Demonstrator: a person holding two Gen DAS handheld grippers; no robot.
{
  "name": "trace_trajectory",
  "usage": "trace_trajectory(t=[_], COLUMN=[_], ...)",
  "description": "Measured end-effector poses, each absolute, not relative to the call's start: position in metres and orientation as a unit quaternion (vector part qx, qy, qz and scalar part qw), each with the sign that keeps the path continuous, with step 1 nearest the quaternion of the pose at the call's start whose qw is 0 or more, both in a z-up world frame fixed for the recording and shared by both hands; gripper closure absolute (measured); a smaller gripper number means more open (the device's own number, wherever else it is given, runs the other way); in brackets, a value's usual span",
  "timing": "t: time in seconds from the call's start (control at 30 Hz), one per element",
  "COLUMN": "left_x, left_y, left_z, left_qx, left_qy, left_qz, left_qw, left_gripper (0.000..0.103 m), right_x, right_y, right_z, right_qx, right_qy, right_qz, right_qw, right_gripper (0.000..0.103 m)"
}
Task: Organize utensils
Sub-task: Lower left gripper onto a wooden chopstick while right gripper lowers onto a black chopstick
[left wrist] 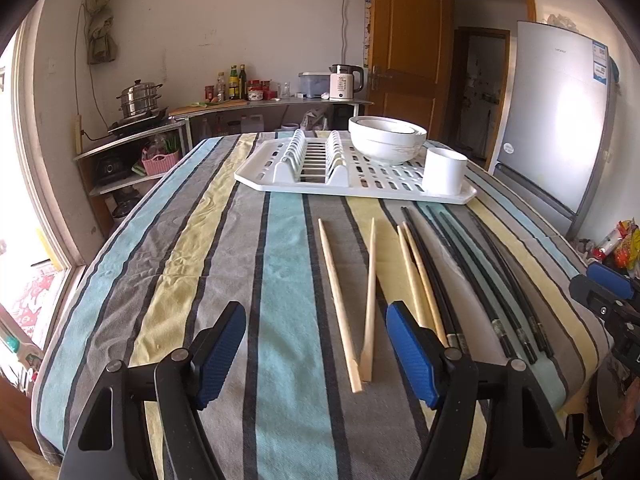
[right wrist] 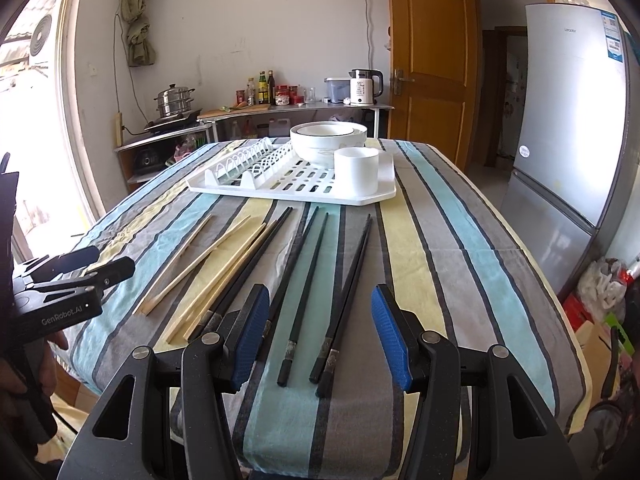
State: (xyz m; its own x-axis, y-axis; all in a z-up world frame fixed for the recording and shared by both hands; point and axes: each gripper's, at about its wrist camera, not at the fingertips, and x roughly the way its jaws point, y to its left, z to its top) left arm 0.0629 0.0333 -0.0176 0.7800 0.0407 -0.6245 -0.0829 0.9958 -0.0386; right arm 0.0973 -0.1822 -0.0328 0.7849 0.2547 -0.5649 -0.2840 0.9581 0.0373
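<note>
Lying on the table (left wrist: pixel 224 240), wooden chopsticks (left wrist: pixel 340 304) sit beside black chopsticks (right wrist: pixel 304 276). Left gripper (left wrist: pixel 316 356) and right gripper (right wrist: pixel 316 332) hover spread, holding nothing.

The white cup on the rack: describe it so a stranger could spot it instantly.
Start at the white dish rack at the far end of the striped tablecloth. The white cup stands at its near right corner, just in front of the stacked bowls. It is the only tall, straight-sided cylinder there.
</note>
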Motion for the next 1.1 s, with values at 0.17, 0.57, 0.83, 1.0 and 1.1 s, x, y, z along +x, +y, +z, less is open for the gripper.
trace_trajectory(t=[0.17, 0.57, 0.83, 1.0, 1.1], left_x=[0.097, 0.162, 0.185, 0.196, 0.202], left_y=[0.043, 0.051, 0.048, 0.047, 0.044], left_z=[-0.022, -0.042, -0.050, -0.050, -0.050], left_qx=[-0.036, -0.043, -0.033, -0.023, -0.011], left_qy=[0.361, 0.418, 0.437, 0.444, 0.449], left_qz=[0.016, -0.005, -0.019, -0.022, -0.022], left_qw=[0.932, 0.907, 0.899, 0.895, 0.893], left_gripper=[0.030, 0.049, 0.060, 0.063, 0.063], right_x=[0.123, 0.189, 0.237, 0.263, 0.275], right_y=[-0.179, -0.174, -0.156, -0.145, -0.142], right_z=[-0.036, -0.045, -0.060, -0.072, -0.076], right_qx=[-0.024, -0.008, -0.026, -0.039, -0.041], right_qy=[0.312, 0.351, 0.394, 0.424, 0.440], right_qz=[0.152, 0.170, 0.182, 0.185, 0.184], right_qw=[0.937, 0.921, 0.900, 0.886, 0.878], right_gripper=[0.049, 0.063, 0.081, 0.082, 0.082])
